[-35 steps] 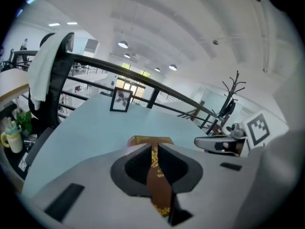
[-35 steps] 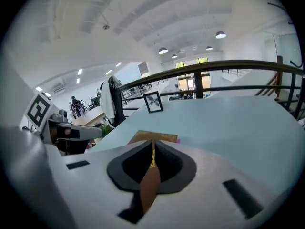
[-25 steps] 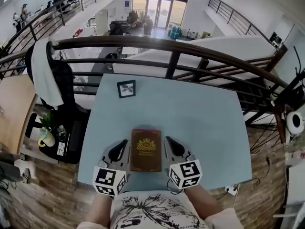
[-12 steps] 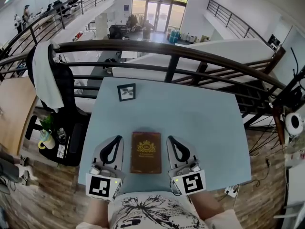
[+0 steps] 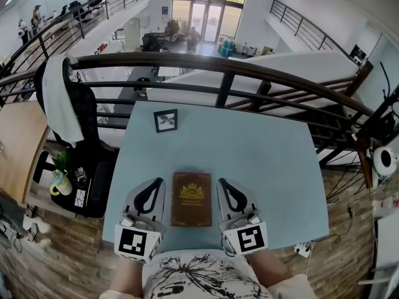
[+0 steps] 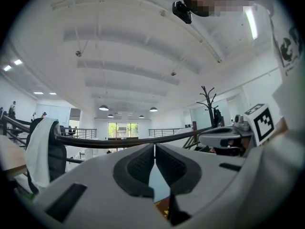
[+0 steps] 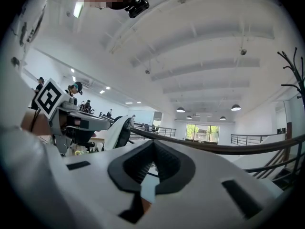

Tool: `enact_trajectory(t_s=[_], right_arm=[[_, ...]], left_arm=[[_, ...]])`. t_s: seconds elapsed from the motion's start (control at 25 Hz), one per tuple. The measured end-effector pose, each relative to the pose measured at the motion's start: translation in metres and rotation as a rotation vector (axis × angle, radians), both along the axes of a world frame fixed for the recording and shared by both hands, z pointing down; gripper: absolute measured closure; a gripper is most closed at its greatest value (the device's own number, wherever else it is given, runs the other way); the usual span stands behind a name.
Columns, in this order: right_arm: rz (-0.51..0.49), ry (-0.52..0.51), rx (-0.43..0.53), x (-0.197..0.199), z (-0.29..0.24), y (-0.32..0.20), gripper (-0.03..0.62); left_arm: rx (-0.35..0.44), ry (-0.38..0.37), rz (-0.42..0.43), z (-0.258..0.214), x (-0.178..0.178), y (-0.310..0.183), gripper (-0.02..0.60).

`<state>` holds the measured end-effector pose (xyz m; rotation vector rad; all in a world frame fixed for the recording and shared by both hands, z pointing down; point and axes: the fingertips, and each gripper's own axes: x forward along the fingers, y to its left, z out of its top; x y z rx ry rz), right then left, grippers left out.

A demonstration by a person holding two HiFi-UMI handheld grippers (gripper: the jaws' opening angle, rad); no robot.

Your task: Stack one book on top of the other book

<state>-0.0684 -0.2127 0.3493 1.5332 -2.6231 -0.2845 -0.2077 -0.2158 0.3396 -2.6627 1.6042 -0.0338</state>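
Observation:
A brown book [image 5: 191, 199] with a gold emblem lies flat on the light blue table [image 5: 262, 167], near its front edge. A small black book [image 5: 165, 120] with a pale picture on its cover lies at the far left of the table. My left gripper [image 5: 156, 184] hovers just left of the brown book and my right gripper [image 5: 224, 184] just right of it. Both point away from me, shut and empty. In the left gripper view the pads [image 6: 143, 163] meet at the tip [image 6: 154, 149]. The right gripper view shows its jaws [image 7: 153, 147] shut likewise.
A dark curved railing [image 5: 218, 64] runs past the table's far edge, with an open drop to a lower floor behind it. Left of the table stand a chair draped with a white garment [image 5: 59, 95] and a low stand with a potted plant [image 5: 61, 176].
Both grippers have lifted off the table beside the brown book, drawn slightly apart from it and rolled a little. The books have not moved.

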Motion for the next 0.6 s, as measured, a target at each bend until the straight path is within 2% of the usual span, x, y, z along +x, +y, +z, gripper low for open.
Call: enact_trajectory(t_s=[0.16, 0.44, 0.6], right_arm=[[0.002, -0.011, -0.008, 0.0005, 0.0015, 0.0015, 0.603], [0.026, -0.029, -0.026, 0.0065, 0.0059, -0.0030, 0.603], [0.025, -0.030, -0.017, 0.0053, 0.0075, -0.0048, 0.603]], left_arm=[[0.008, 0.001, -0.003, 0.0010, 0.0004, -0.0009, 0.566], [-0.040, -0.005, 0.018, 0.0102, 0.0032, -0.0007, 0.566], [-0.002, -0.006, -0.002, 0.0056, 0.0013, -0.0054, 0.566]])
